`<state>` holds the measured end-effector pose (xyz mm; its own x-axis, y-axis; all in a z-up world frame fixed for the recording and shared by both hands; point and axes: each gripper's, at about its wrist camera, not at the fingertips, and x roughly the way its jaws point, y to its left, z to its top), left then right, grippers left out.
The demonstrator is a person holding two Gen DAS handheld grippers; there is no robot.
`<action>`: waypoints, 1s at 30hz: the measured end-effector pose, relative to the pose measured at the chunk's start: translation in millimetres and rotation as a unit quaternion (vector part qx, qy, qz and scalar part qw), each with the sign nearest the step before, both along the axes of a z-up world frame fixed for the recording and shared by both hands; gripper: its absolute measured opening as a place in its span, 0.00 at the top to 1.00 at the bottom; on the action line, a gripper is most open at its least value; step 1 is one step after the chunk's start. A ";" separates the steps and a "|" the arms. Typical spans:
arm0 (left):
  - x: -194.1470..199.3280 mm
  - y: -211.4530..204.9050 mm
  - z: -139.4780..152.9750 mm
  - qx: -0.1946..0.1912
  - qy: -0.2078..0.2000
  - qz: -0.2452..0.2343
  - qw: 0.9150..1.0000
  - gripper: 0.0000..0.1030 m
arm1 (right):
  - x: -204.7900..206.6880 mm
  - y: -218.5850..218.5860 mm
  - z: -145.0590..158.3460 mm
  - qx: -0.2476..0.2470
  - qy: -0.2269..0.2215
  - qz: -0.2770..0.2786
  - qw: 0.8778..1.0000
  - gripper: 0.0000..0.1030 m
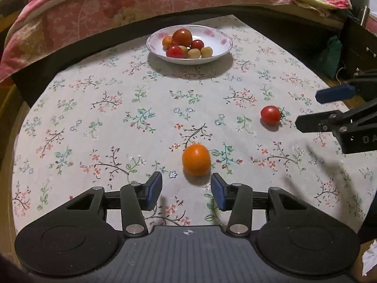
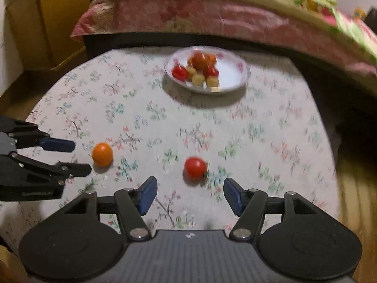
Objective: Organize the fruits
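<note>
An orange tomato point(image 1: 196, 160) lies on the floral tablecloth just ahead of my open left gripper point(image 1: 186, 189), between the line of its fingers but not held. It also shows in the right wrist view point(image 2: 102, 154). A small red tomato point(image 2: 195, 167) lies just ahead of my open right gripper point(image 2: 190, 195); it shows in the left wrist view point(image 1: 270, 115) too. A white floral plate point(image 1: 219, 51) at the far side holds several red and yellow fruits. The right wrist view is blurred.
The table is covered by a floral cloth point(image 1: 117, 118). A bed with a pink floral quilt point(image 1: 117, 4) runs behind the table. A green bag point(image 1: 331, 56) hangs at the right. A yellow box point(image 2: 47, 23) stands at the far left.
</note>
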<state>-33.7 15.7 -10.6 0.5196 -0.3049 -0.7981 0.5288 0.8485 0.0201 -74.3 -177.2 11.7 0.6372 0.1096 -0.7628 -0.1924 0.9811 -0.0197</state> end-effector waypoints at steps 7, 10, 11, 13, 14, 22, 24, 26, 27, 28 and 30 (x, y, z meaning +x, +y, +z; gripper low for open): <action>9.4 -9.9 0.4 -0.008 -0.007 -0.001 1.000 0.47 | 21.7 -5.5 -10.0 0.018 -0.010 0.048 0.999 0.46; 14.7 -8.2 -2.8 -0.018 0.006 0.005 1.000 0.48 | 34.0 -11.9 -22.3 0.023 -0.003 0.064 0.998 0.47; 15.2 -9.1 -3.7 -0.018 0.007 0.003 1.000 0.48 | 35.4 -13.5 -25.6 0.023 -0.001 0.069 0.997 0.47; 15.3 -11.7 -4.8 -0.017 0.008 -0.001 1.000 0.48 | 39.5 -16.3 -30.2 0.029 0.004 0.071 0.997 0.50; 15.8 -13.4 -5.5 -0.019 0.010 -0.004 1.000 0.47 | 41.8 -17.1 -31.2 0.031 0.005 0.071 0.997 0.51; 20.7 -17.4 -13.5 -0.013 0.015 -0.003 1.000 0.47 | 54.6 -20.2 -42.8 0.037 0.016 0.077 0.996 0.52; 21.7 -17.3 -15.1 -0.011 0.017 -0.001 1.000 0.47 | 55.9 -20.1 -45.4 0.036 0.016 0.078 0.996 0.52; 23.2 -19.0 -16.2 -0.010 0.016 -0.001 1.000 0.47 | 56.9 -20.1 -48.7 0.036 0.021 0.079 0.996 0.53; 24.7 -19.9 -17.9 -0.008 0.018 0.000 1.000 0.48 | 57.3 -19.4 -50.4 0.033 0.023 0.081 0.996 0.54; 26.8 -20.7 -20.3 -0.006 0.022 0.003 1.000 0.49 | 57.5 -19.1 -51.7 0.032 0.023 0.081 0.996 0.55; 27.6 -22.1 -20.6 -0.004 0.019 0.001 1.000 0.49 | 57.8 -18.7 -52.6 0.032 0.021 0.080 0.996 0.59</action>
